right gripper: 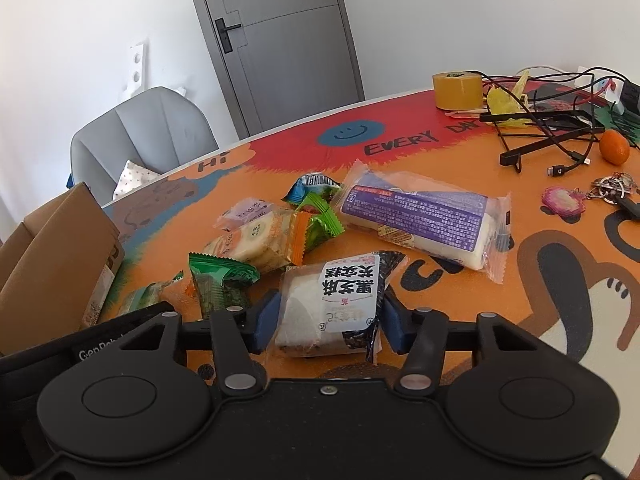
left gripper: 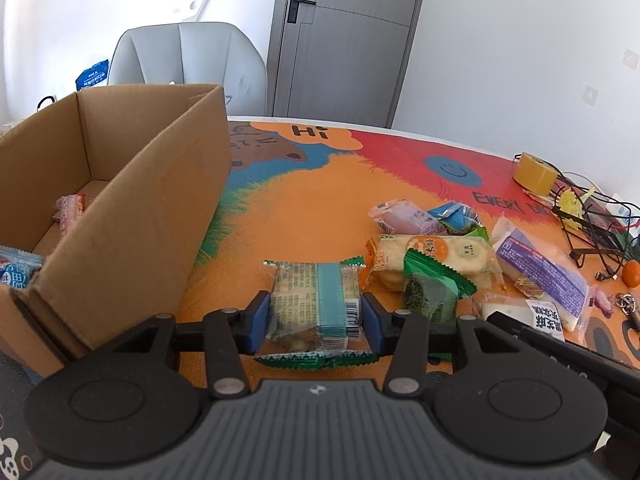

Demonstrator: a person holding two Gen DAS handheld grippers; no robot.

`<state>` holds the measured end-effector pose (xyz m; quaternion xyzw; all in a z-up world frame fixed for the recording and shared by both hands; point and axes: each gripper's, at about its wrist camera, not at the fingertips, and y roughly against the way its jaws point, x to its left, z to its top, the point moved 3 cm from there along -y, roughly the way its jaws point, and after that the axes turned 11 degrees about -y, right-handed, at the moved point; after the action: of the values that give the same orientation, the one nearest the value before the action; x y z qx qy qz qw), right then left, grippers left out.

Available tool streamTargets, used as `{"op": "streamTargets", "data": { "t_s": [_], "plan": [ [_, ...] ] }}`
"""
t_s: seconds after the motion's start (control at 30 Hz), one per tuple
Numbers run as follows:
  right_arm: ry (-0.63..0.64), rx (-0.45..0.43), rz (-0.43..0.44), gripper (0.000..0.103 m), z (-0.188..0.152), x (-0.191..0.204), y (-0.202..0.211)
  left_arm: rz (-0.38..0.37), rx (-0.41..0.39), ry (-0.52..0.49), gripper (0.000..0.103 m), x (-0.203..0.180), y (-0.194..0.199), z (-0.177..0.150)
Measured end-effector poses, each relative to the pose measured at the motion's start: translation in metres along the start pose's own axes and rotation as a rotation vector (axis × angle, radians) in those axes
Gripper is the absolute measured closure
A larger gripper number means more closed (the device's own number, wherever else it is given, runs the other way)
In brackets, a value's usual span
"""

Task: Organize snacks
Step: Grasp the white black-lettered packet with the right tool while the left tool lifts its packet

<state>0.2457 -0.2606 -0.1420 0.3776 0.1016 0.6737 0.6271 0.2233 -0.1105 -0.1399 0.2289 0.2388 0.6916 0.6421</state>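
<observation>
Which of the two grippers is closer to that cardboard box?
The left. The left gripper, closed on a green snack packet, sits right beside the cardboard box. The right gripper, around a black-and-white packet, is farther off, past the left one.

You have a green-edged snack packet (left gripper: 314, 308) pinched label-down beside the open cardboard box (left gripper: 132, 208); your black-and-white sesame cake pack (right gripper: 336, 304) lies flat on the table.
</observation>
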Motion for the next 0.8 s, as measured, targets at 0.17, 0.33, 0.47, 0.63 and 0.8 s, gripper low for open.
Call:
{"op": "streamTargets", "data": {
  "t_s": [0.17, 0.33, 0.47, 0.63, 0.8],
  "plan": [
    [-0.025, -0.016, 0.031, 0.052, 0.000, -0.002, 0.013, -0.017, -0.020, -0.001, 0.056, -0.001, 0.016, 0.002],
    [-0.049, -0.060, 0.046, 0.052, 0.006, 0.002, 0.030, -0.027, -0.062, -0.009, 0.056, 0.001, 0.039, 0.011],
    [-0.046, -0.099, 0.081, 0.052, 0.013, 0.013, 0.045, -0.024, -0.107, -0.008, 0.056, 0.010, 0.060, 0.022],
    [-0.032, -0.127, 0.129, 0.053, 0.018, 0.031, 0.060, -0.012, -0.168, 0.005, 0.056, 0.023, 0.082, 0.035],
    [-0.013, -0.141, 0.178, 0.053, 0.019, 0.048, 0.071, -0.004, -0.203, 0.025, 0.056, 0.039, 0.097, 0.042]
  ]
}}
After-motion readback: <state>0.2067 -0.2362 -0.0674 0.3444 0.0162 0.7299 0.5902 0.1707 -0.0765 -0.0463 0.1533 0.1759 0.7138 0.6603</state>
